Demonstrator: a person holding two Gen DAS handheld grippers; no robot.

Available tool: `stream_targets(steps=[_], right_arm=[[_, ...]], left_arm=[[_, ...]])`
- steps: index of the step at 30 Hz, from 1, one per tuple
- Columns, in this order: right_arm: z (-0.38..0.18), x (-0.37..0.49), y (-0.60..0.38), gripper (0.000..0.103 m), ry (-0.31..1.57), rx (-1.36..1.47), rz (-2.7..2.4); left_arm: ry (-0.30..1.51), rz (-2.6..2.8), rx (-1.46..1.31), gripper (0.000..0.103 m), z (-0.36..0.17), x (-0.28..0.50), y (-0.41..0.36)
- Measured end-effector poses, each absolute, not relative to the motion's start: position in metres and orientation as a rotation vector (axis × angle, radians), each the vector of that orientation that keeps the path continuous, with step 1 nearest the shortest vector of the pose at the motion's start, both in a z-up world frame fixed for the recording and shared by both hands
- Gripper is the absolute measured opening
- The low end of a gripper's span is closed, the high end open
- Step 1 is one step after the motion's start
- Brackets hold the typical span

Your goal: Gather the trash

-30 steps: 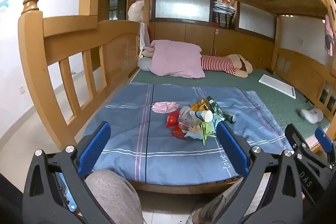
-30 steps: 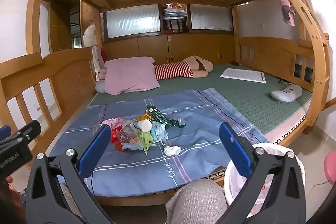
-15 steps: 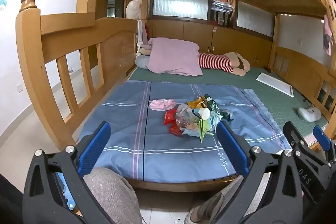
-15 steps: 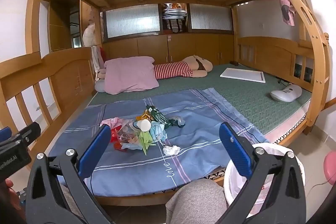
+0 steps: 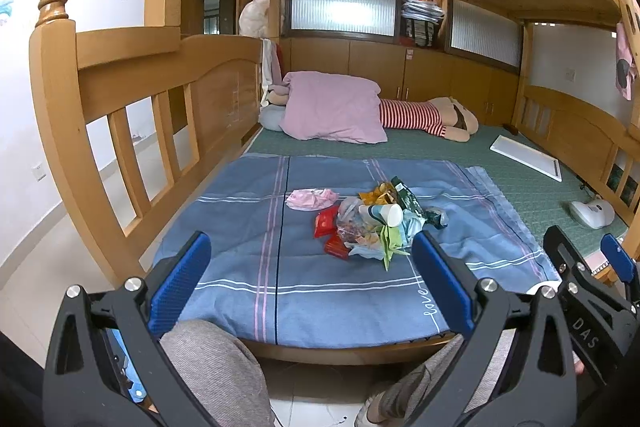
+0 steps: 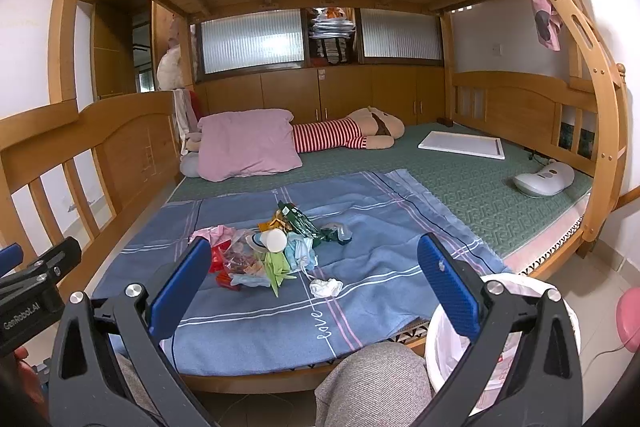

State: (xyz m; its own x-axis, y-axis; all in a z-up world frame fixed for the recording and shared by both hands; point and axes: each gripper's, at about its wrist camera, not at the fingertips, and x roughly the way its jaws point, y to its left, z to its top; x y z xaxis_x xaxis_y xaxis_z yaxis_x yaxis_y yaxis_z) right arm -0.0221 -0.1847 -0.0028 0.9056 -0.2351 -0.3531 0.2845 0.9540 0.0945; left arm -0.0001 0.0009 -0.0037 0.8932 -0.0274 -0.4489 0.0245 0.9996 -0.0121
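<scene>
A lower bunk in a wooden bed frame fills both views, its green mat half covered by a blue striped sheet, and that sheet is the landmark for everything else. Near its middle sits the trash pile: crinkled snack wrappers, a clear plastic bag, red packets, a green paper scrap and a small white cup lying on its side. A crumpled white tissue lies just beside the pile, toward the sheet's near edge, and a pink wad touches the pile's far left side. All of it looks light, soft and easily crushed; the foil and plastic are probably slippery, so pinching a bunched fold or a raised edge seems surer than a flat face, and the cup is likely best taken across its rim. The tissue, loose and alone, looks the easiest first pick. Off the sheet's near right corner stands a white lined bin on the floor. The left gripper and right gripper both hover short of the sheet with fingers spread wide, holding nothing.
</scene>
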Motion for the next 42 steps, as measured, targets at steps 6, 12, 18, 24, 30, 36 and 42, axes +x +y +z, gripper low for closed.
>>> stream_targets(steps=[6, 12, 18, 24, 30, 36, 42], right_arm=[[-0.0022, -0.0221, -0.1845, 0.1, 0.346, 0.147, -0.27], [-0.0022, -0.0229, -0.1851, 0.1, 0.345, 0.147, -0.272], [-0.003, -0.0229, -0.1867, 0.1, 0.346, 0.151, -0.274], [-0.0036, -0.0213, -0.1862, 0.1, 0.343, 0.146, -0.274], [-0.0043, -0.0216, -0.1858, 0.1, 0.343, 0.148, -0.27], [-0.0057, -0.0198, -0.1855, 0.1, 0.344, 0.148, -0.272], [-0.006, -0.0225, -0.185, 0.1, 0.339, 0.149, -0.273]], left_arm=[[0.461, -0.02, -0.001, 0.1, -0.0031, -0.0009, 0.0015], [0.462, -0.019, 0.0, 0.1, -0.0024, -0.0008, 0.0022], [0.466, -0.02, -0.001, 0.1, -0.0031, -0.0004, 0.0021], [0.467, -0.018, -0.001, 0.1, -0.0021, 0.0002, 0.0029], [0.469, -0.016, 0.001, 0.1, -0.0016, 0.0, 0.0034], [0.47, -0.017, 0.0, 0.1, -0.0016, 0.0, 0.0042], [0.469, -0.016, 0.002, 0.1, -0.0024, -0.0003, 0.0032]])
